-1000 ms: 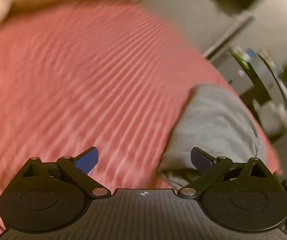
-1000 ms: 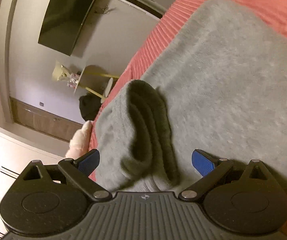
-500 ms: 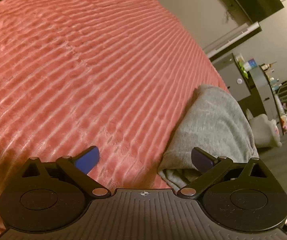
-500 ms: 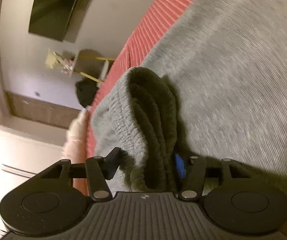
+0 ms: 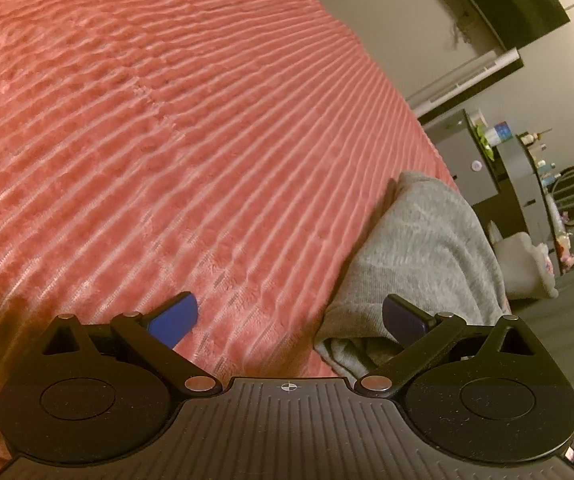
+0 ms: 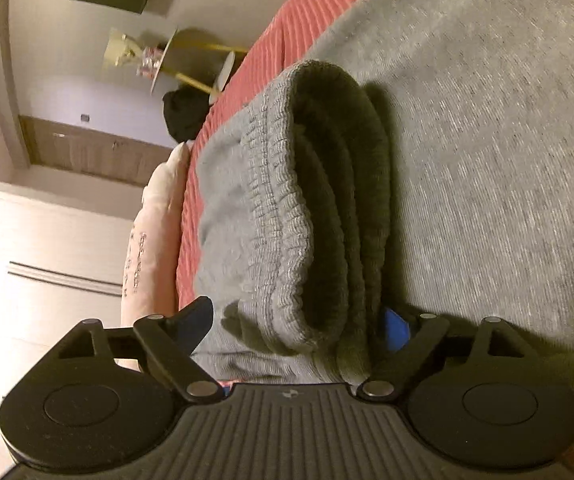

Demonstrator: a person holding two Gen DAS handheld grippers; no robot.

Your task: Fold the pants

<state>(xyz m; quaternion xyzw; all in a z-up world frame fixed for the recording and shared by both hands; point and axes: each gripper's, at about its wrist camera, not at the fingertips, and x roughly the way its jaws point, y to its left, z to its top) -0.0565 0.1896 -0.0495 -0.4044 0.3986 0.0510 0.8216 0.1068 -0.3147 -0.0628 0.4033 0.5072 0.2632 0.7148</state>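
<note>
Pants (image 6: 467, 160) — grey sweatpants — lie folded on the pink ribbed bedspread (image 5: 167, 140) of the bed, near its right edge in your left wrist view. Your right gripper (image 6: 299, 324) straddles the bunched elastic waistband (image 6: 311, 200); its jaws have just been opening, and they now stand wide with the waistband between them, the right pad close against the fabric — whether it presses, you cannot tell. Your left gripper (image 5: 287, 316) hangs wide open and empty over the bedspread, its right finger above the pants' near corner.
</note>
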